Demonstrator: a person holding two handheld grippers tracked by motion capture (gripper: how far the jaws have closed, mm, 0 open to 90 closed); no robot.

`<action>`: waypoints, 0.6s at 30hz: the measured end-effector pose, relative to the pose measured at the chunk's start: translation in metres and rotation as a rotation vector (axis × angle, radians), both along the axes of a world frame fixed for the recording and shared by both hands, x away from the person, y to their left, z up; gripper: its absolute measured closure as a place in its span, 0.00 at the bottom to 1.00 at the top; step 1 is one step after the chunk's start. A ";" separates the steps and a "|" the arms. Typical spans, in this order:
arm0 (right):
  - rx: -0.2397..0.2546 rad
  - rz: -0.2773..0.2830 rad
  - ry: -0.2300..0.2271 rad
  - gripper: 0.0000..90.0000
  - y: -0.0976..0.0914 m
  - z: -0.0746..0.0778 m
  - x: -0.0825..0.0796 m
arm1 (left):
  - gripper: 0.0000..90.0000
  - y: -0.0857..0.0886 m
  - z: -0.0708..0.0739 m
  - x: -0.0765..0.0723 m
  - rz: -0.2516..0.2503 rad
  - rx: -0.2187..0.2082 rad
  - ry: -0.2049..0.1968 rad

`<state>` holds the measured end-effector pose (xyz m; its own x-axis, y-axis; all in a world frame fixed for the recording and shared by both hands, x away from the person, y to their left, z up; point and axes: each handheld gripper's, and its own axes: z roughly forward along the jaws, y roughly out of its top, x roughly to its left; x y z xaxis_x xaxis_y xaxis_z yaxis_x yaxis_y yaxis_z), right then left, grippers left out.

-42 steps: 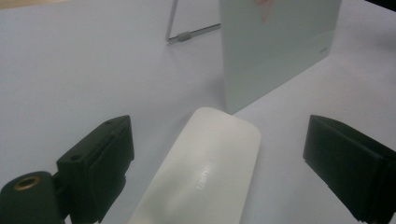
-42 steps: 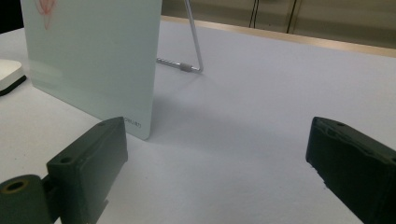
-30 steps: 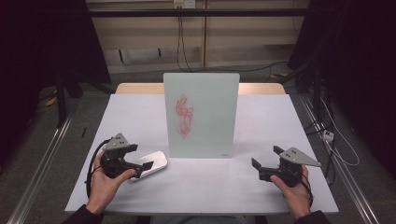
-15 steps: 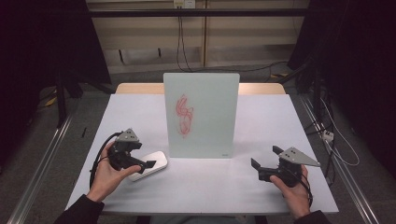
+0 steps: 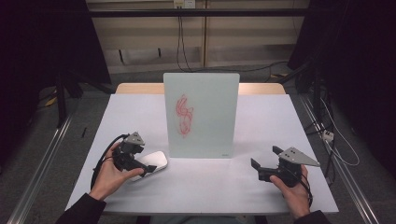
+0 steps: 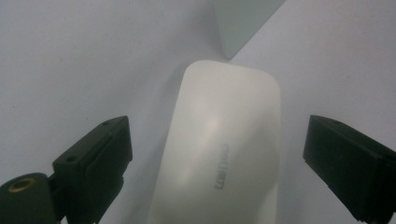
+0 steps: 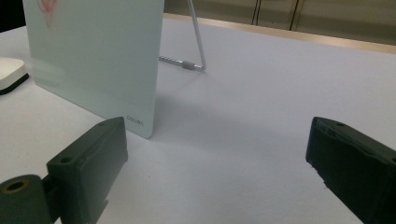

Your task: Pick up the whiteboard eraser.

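The left gripper (image 5: 142, 167) has slid right and settled over the white eraser (image 5: 150, 164) lying near-left of the glass board (image 5: 201, 114), jaws apart astride it, not yet gripping, while the right gripper (image 5: 267, 164) waits open.

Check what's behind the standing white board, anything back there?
Behind the board a thin metal kickstand angles down to the white table cover, seen in the right gripper view. The cover directly behind the panel is hidden by it.
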<state>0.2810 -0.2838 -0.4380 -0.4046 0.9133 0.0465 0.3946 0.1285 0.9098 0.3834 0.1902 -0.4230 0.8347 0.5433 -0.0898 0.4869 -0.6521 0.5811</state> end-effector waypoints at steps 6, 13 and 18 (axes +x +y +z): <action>-0.007 0.000 0.003 0.06 0.000 0.000 0.000 | 0.16 0.000 -0.007 0.003 -0.028 0.032 0.006; -0.005 0.002 0.004 0.06 0.001 0.000 0.000 | 0.22 -0.006 -0.012 0.002 -0.063 0.054 0.027; -0.007 0.002 0.005 0.06 0.001 0.000 0.000 | 0.29 -0.007 -0.012 0.001 -0.075 0.077 0.024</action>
